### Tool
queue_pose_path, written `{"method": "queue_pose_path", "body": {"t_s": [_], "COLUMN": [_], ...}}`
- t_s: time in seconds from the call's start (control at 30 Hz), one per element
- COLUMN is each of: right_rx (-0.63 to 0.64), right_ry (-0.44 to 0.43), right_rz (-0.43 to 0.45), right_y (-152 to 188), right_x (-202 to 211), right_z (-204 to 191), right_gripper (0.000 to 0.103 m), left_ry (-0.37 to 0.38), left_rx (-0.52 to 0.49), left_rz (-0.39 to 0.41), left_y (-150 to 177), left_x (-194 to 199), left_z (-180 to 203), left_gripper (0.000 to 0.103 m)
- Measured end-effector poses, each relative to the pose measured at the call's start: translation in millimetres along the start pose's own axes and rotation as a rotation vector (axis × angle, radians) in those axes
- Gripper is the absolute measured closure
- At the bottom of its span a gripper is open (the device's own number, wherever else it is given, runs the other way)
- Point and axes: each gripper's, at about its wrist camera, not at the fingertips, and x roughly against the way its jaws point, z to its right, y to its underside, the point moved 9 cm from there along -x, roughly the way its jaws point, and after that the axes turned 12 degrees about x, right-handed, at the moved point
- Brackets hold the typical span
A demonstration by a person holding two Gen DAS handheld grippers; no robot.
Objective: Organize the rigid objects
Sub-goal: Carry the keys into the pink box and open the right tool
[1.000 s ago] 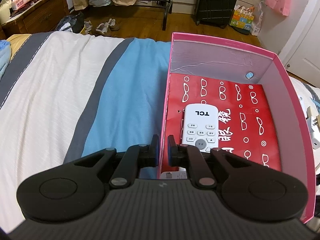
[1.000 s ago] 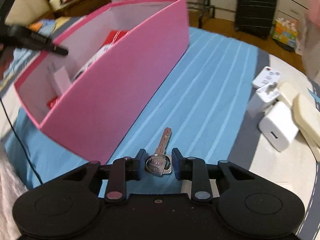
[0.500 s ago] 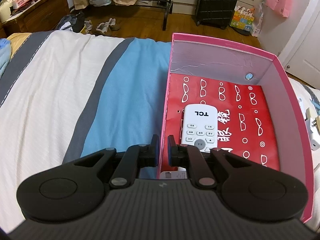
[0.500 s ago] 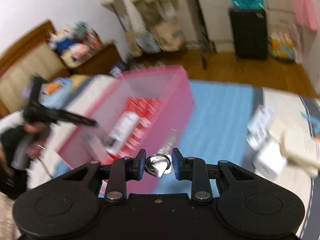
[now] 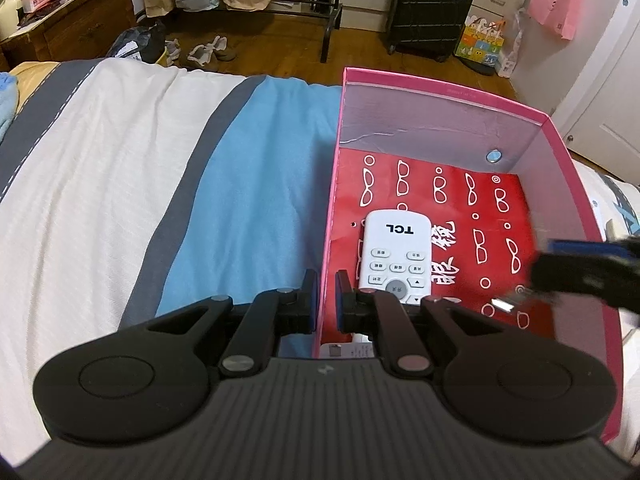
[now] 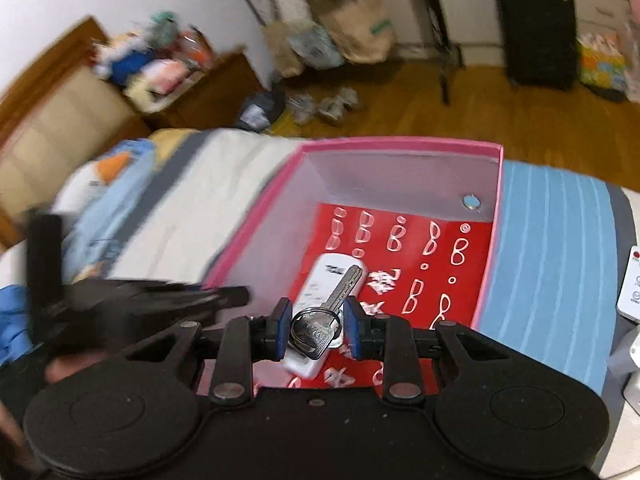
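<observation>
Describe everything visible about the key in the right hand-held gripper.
The silver metal key has a flat rectangular head with a thin wire ring through it and a long notched blade. The right hand-held gripper clamps the head between its blue pads; the blade points forward and up-right, hanging over the white remote control inside the open pink cardboard box.

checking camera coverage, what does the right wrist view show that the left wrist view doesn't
Only the right wrist view: the silver key gripped whole between the right gripper pads, a wooden headboard, and a small white remote lying on the bed outside the box.

Only the left wrist view: the left gripper clamped shut on the near-left wall of the pink cardboard box, and a pink bag hanging by the door.

Both: the box, its red glasses-print liner, the white TCL remote lying in it, the striped bedsheet, and the black suitcase.
</observation>
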Motion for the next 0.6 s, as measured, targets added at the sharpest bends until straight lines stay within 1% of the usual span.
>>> {"method": "queue_pose_path", "body": {"t_s": [0.07,0.13,0.2,0.27,0.33,0.4,0.47,0.6], "right_rx": [-0.044,-0.085,-0.100,-0.102,-0.099,-0.106,-0.105,-0.065], "right_ry": [0.012,0.005,0.049,0.101,0.124,0.112,0.087,0.038], "right_rz": [-0.026,-0.055,-0.082,-0.089,-0.103,-0.095,-0.069,0.014], "right_y": [-2.6,-4.3,-4.8,-3.7,-4.4,-5.1,-8.1,-15.5], "right_x": [-16.6,-32.8,-48.8,-57.9,-65.2,-62.8,-50.6,-10.0], "right_z": [4.9,9.5,16.6,23.9,28.8,28.6,26.1,19.6], "right_gripper": [0.071,0.071,0.070,0.069,0.068,0.057,0.056,0.049], "left_ry": [0.004,0.009,0.010,0.013,0.016,0.013,0.012,0.011], "left_rx": [0.004,0.010,0.015,0.015,0.016,0.013,0.014,0.013], "left_rz": [0.000,0.000,-0.002,-0.003,-0.003,-0.004,-0.005,-0.005], "left_y": [0.3,0.0,0.2,-0.2,-0.5,-0.8,-0.7,-0.5], "left_x": [-0.2,-0.3,-0.9,-1.1,-1.8,-2.1,-2.4,-2.1], "left_z": [-0.2,-0.4,-0.5,-0.6,-1.1,-0.4,-0.1,-0.1], "left_gripper": [0.095,0.095,0.095,0.095,0.095,0.095,0.095,0.095]}}
